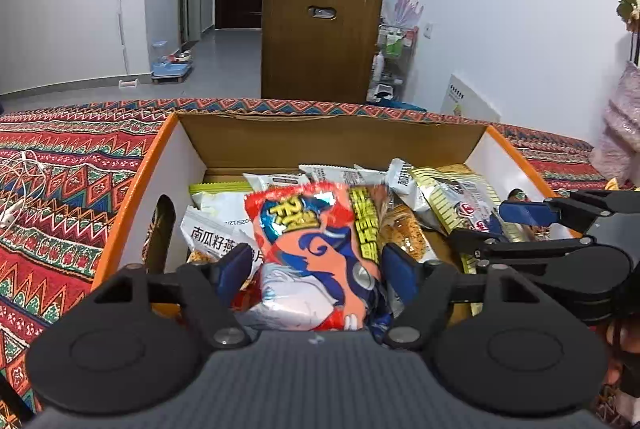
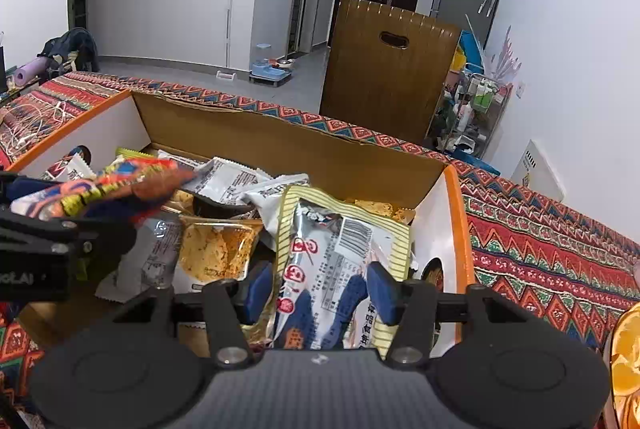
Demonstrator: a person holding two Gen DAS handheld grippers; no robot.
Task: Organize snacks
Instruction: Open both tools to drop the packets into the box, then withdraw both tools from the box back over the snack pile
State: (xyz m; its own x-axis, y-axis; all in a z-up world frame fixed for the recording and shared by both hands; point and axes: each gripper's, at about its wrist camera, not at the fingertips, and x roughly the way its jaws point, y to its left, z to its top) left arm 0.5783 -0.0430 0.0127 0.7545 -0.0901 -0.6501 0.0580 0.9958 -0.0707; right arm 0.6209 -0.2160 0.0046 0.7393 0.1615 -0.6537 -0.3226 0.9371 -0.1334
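Left wrist: orange packet [image 1: 320,261] lengthwise, pointing forward.

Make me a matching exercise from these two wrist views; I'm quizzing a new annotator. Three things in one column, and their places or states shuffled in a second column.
Things:
1. orange-red snack packet
2. yellow-striped snack packet
3. white earphone cable

Places or states:
A. lying on the patterned cloth, outside the cardboard box
B. between the fingers of the right gripper
C. between the fingers of the left gripper

Pairs: 1-C, 2-B, 3-A
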